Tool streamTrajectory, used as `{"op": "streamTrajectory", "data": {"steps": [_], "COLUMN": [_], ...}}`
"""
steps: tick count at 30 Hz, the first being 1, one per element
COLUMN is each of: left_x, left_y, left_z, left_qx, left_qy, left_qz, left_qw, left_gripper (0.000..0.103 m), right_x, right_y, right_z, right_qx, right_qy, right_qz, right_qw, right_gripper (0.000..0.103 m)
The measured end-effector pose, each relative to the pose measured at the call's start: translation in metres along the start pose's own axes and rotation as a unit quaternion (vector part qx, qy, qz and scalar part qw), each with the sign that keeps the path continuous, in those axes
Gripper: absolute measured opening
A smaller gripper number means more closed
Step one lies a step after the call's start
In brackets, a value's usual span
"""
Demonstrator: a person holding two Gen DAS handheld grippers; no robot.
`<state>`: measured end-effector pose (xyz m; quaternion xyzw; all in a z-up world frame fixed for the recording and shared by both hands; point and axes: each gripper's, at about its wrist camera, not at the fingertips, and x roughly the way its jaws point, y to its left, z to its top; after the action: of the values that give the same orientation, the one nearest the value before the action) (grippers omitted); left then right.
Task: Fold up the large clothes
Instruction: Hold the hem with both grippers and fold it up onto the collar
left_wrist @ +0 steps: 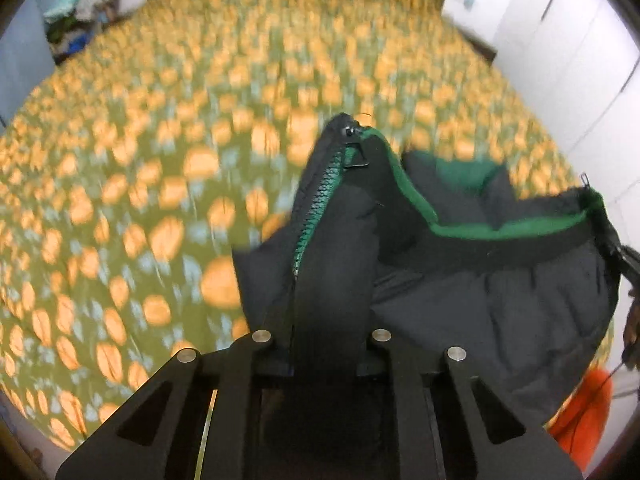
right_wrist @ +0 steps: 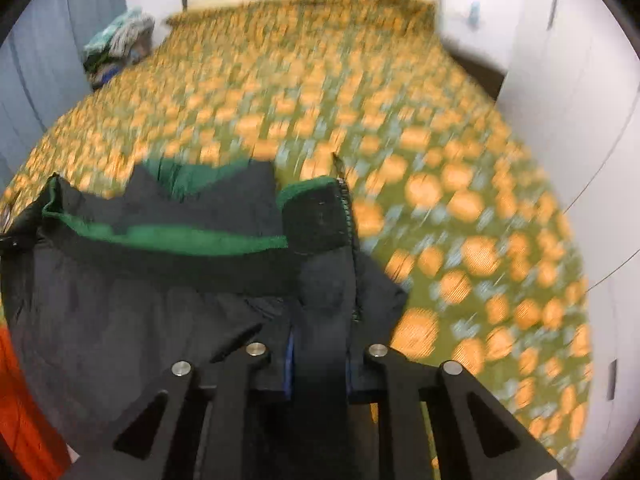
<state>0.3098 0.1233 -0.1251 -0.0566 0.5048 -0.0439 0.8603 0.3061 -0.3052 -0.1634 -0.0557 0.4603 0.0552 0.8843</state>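
A black jacket (left_wrist: 500,300) with green lining hangs above the bed, stretched between my two grippers. My left gripper (left_wrist: 332,332) is shut on one front edge, where the green zipper (left_wrist: 320,216) and its pull run up from the jaws. The cloth covers its fingertips. In the right wrist view, my right gripper (right_wrist: 320,344) is shut on the jacket's (right_wrist: 140,304) other collar corner (right_wrist: 316,216), which folds over and hides its fingers. The green collar band sags between the two grips.
The bed (left_wrist: 160,160) (right_wrist: 460,200) has a green cover with orange spots. A pile of clothes (left_wrist: 80,12) (right_wrist: 116,40) lies at its far left corner. White cabinet doors (left_wrist: 560,40) stand on the right. Something orange (left_wrist: 588,412) (right_wrist: 24,400) shows below the jacket.
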Motion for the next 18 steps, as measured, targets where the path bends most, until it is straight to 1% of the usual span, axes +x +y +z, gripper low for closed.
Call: {"op": "streamTrajectory", "data": {"steps": [1,2,4,6,8,10,12,13,14,15,18], "left_x": [-0.004,-0.003,0.012,0.037,0.071,0.099,0.121,0.126,0.132,0.134,0.141], "left_y": [-0.003,-0.008,-0.017,-0.022,-0.018,-0.009,-0.005,-0.007,-0.008,-0.009,-0.007], "left_z": [0.005,0.011,0.023,0.026,0.027,0.02,0.007,0.002,-0.004,-0.005,-0.004], "left_qx": [-0.001,-0.001,0.004,0.01,0.003,-0.008,0.005,0.013,0.022,0.022,0.01], "left_qy": [-0.019,-0.037,-0.062,-0.071,-0.06,-0.045,-0.039,-0.041,-0.051,-0.056,-0.061], "left_qz": [0.008,0.022,0.054,0.085,0.111,0.128,0.151,0.158,0.161,0.16,0.144], "left_qw": [0.9998,0.9991,0.9966,0.9938,0.992,0.9907,0.9878,0.9864,0.9854,0.9853,0.9876], "left_gripper": [0.016,0.016,0.016,0.016,0.018,0.025,0.044,0.046,0.047,0.049,0.051], "right_x": [-0.01,-0.013,-0.018,-0.009,0.018,0.049,0.089,0.106,0.114,0.121,0.131], "right_y": [-0.003,-0.004,-0.008,-0.011,-0.012,-0.013,-0.022,-0.026,-0.028,-0.029,-0.024], "right_z": [0.009,0.016,0.032,0.04,0.04,0.035,0.019,0.009,0.003,-0.004,-0.012], "right_qx": [0.011,0.017,0.035,0.043,0.05,0.06,0.078,0.089,0.094,0.097,0.089], "right_qy": [-0.023,-0.036,-0.066,-0.068,-0.059,-0.038,0.0,0.01,0.011,0.004,-0.014], "right_qz": [-0.005,-0.009,-0.019,-0.027,-0.038,-0.039,-0.031,-0.022,-0.017,-0.012,-0.017], "right_qw": [1.0,0.999,0.997,0.996,0.996,0.997,0.996,0.996,0.995,0.995,0.996], "right_gripper": [0.016,0.016,0.016,0.016,0.016,0.016,0.016,0.017,0.017,0.018,0.019]}}
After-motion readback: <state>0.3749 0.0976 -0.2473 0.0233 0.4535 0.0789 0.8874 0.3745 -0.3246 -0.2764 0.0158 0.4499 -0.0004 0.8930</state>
